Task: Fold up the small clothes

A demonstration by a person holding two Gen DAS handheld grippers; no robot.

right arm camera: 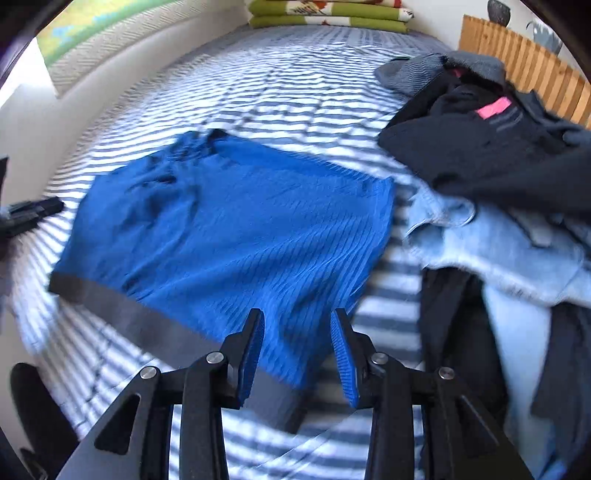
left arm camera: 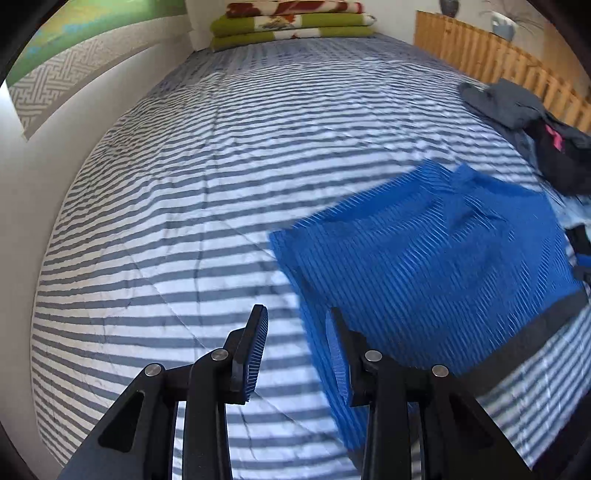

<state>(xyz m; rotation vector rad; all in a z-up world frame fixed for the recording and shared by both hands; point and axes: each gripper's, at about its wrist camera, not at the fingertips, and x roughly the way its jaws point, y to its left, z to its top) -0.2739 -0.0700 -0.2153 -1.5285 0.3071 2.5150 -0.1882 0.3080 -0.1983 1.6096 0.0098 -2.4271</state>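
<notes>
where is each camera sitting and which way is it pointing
Left wrist: on the left claw, angled down across the striped bed cover, blue garment to its right; only its own open fingers show.
Right wrist: on the right claw, angled down over the blue garment, clothes pile to its right; own open fingers show.
Shared: garment, bed cover, folded blankets, wooden slats.
</notes>
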